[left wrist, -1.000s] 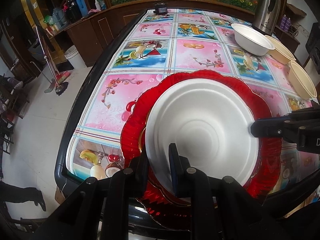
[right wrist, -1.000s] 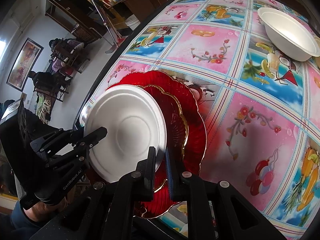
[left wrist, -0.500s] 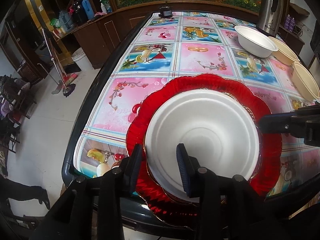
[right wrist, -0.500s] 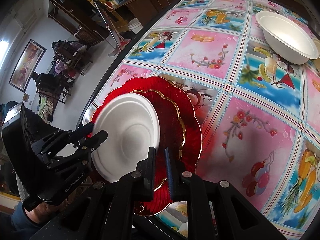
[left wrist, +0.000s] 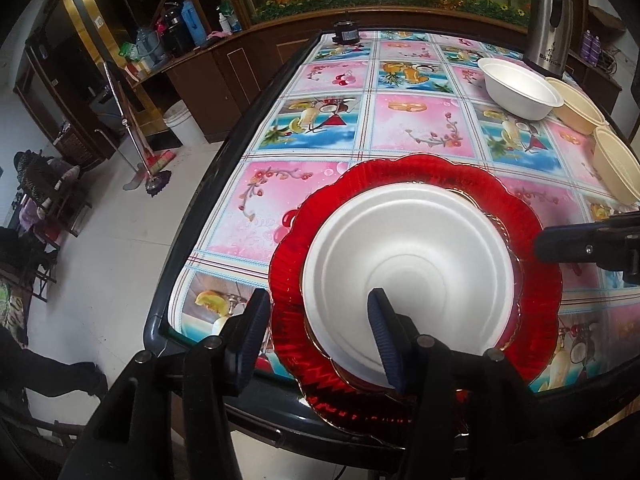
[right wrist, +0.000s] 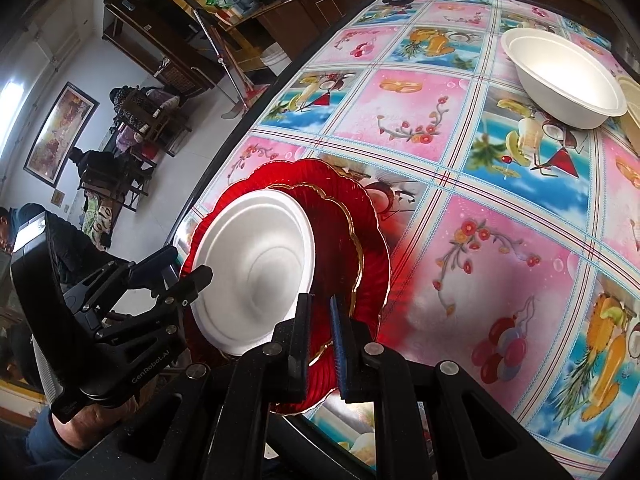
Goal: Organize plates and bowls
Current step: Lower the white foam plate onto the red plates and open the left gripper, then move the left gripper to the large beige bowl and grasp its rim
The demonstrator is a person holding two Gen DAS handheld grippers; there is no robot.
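White plate (left wrist: 404,264) seated on top of the red plates (left wrist: 532,308), stack at near edge of counter (left wrist: 416,128), overhanging it slightly.

Left wrist view: left gripper (left wrist: 316,336) jaws opening, roughly half spread, straddling near rim of white plate; pads clear of it, nothing held. White bowl (left wrist: 520,88) well beyond the stack at far right, two cream bowls (left wrist: 580,106) just beside it, kettle (left wrist: 550,32) behind. Right gripper (left wrist: 580,242) entering at right rim of the stack.

Right wrist view: right gripper (right wrist: 320,320) jaws nearly closed, near rim of the red plates showing in the narrow gap; contact with pads not certain, judged a pinch on that rim. White plate (right wrist: 256,268) left of those jaws, atop a smaller gold-edged red plate nested in a larger one. Left gripper (right wrist: 176,276) at far-left rim of the stack, jaws parted. White bowl (right wrist: 560,80) far beyond the stack, upper right.

Step in hand, as judged: release of white plate onto the stack, plates gathered. Next move calls for left jaws clear of the rim without dragging the light plate, then attention to nesting the bowls.
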